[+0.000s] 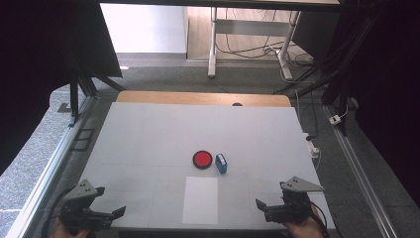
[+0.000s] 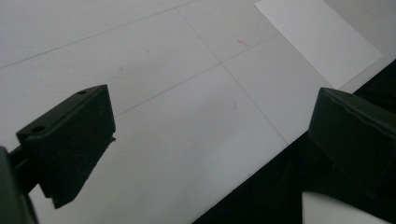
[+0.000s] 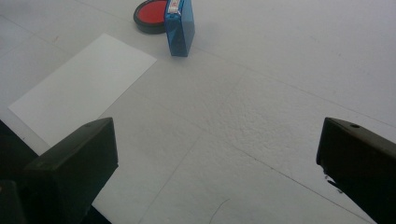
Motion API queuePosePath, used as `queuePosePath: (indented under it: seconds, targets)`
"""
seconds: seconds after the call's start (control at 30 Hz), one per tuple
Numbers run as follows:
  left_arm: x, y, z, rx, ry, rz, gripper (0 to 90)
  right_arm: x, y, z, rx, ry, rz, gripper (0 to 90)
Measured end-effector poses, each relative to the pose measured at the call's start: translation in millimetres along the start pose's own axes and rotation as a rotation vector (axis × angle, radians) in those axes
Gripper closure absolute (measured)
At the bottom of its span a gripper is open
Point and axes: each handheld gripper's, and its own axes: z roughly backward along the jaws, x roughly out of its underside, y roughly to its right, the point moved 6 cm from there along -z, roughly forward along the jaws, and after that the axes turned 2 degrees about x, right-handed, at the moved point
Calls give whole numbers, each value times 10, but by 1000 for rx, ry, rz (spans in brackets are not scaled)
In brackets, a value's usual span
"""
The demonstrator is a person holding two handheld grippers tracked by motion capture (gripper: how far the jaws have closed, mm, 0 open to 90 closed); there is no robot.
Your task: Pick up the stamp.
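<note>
Both grippers, left [image 1: 118,212] and right [image 1: 259,204], are held released at lower frame; the blue stamp [image 1: 221,163] at centre must be reached next.

The flat round ink pad [image 1: 202,159] is bright red inside a black ring. The small plastic stamp box [image 1: 221,163] beside it is blue with a white label on top. The paper sheet [image 1: 200,200] is plain white. The table top [image 1: 148,139] is pale grey with thin lines. Both grippers have black jaws.
</note>
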Motion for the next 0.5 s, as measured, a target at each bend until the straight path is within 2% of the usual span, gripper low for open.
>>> queuePosePath:
  seconds: [0.1, 0.3, 0.5]
  targets:
    - [3, 6, -5, -3, -5, -9, 7, -1, -3, -4, -7, -2, 0, 0]
    - [6, 17, -7, 4, -10, -20, 7, 2, -36, -22, -8, -20, 37, 0]
    - [5, 13, -2, 9, -9, -14, 7, -17, -45, -10, -13, -7, 30, 0]
